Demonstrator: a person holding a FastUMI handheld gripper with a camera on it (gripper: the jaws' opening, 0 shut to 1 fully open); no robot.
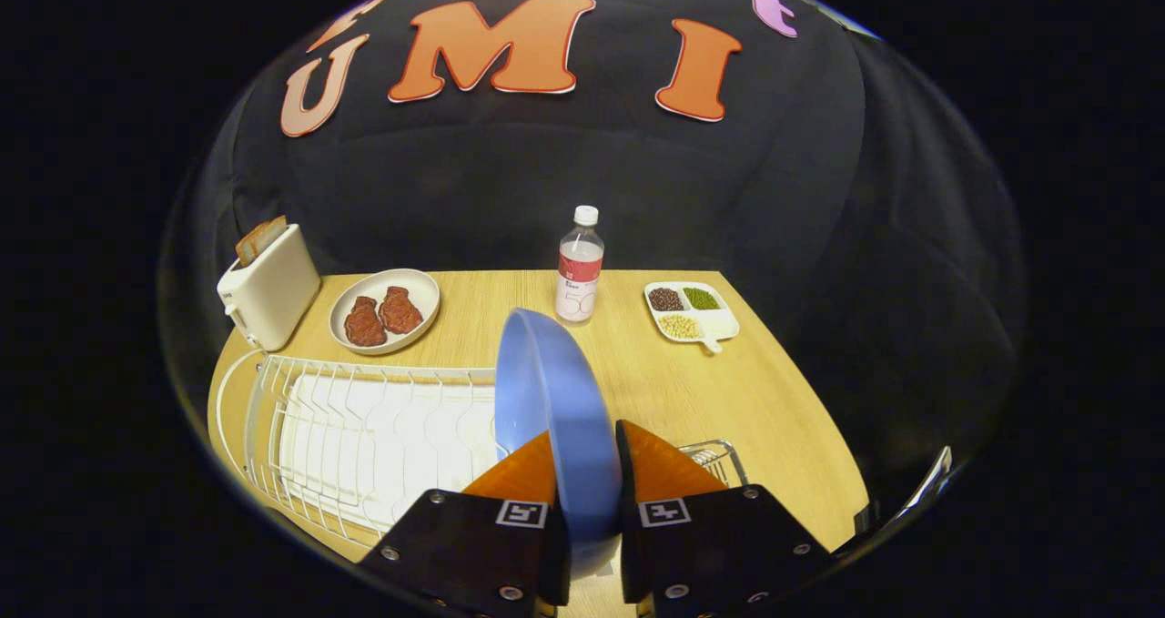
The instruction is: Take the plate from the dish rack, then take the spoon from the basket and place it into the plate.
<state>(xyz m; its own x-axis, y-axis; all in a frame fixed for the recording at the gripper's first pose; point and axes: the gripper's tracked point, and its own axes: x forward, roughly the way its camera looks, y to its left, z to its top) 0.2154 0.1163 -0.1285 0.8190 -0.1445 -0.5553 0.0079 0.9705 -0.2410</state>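
Note:
A blue plate (551,400) stands on edge between my two fingers, which press on its rim from both sides. My gripper (587,459) is shut on it and holds it above the wooden table (783,418). The white wire dish rack (364,436) lies to the left of the fingers, with no dishes in its slots. A corner of the wire basket (714,459) peeks out just right of the right finger; I cannot see a spoon in it.
Beyond the plate stand a water bottle (580,268), a divided white dish of beans (692,313), a plate with two pieces of meat (384,311) and a white toaster (268,286) with bread in it at the far left.

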